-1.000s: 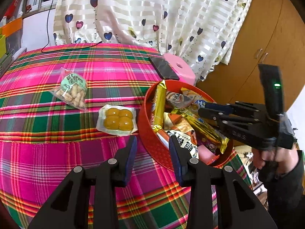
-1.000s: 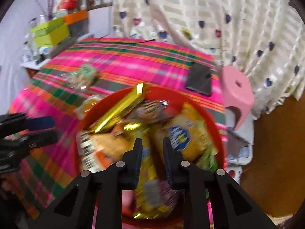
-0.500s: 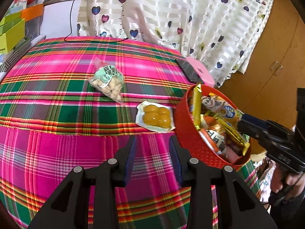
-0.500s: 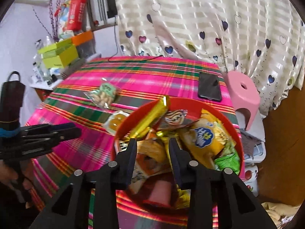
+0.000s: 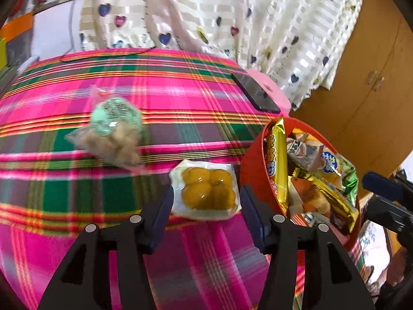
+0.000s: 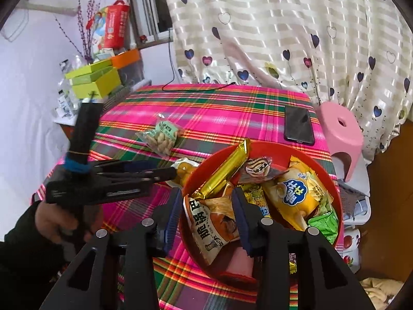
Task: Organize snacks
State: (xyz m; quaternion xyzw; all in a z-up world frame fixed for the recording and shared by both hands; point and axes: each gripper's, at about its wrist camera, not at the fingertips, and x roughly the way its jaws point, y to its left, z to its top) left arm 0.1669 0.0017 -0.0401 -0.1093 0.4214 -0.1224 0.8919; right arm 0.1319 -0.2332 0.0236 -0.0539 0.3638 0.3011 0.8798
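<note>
Two packs: still on the tabletop (image 5: pixel 77 201), outside the bowl.
Yolk pack (image 5: pixel 206 193): clear pack with four yellow balls, flat on the plaid cloth, just left of the bowl.
Peanut pack (image 5: pixel 114 131): farther and more to the left, apart from the yolk pack; blurred in the left view.
Bowl (image 6: pixel 335 193): red, round, at the near right edge of the tabletop, full of snack packs; a gold bar (image 6: pixel 224 170) leans on its far left rim.
Left gripper (image 5: pixel 206 206): fingers have just been opening and stand wide; the yolk pack shows between the tips, and the pads do not press it.
Right gripper (image 6: pixel 206 214): over the near left part of the bowl; fingers have just been opening, partly open, holding nothing.
Phone (image 6: pixel 298 125): dark, lying at the far right of the tabletop.
</note>
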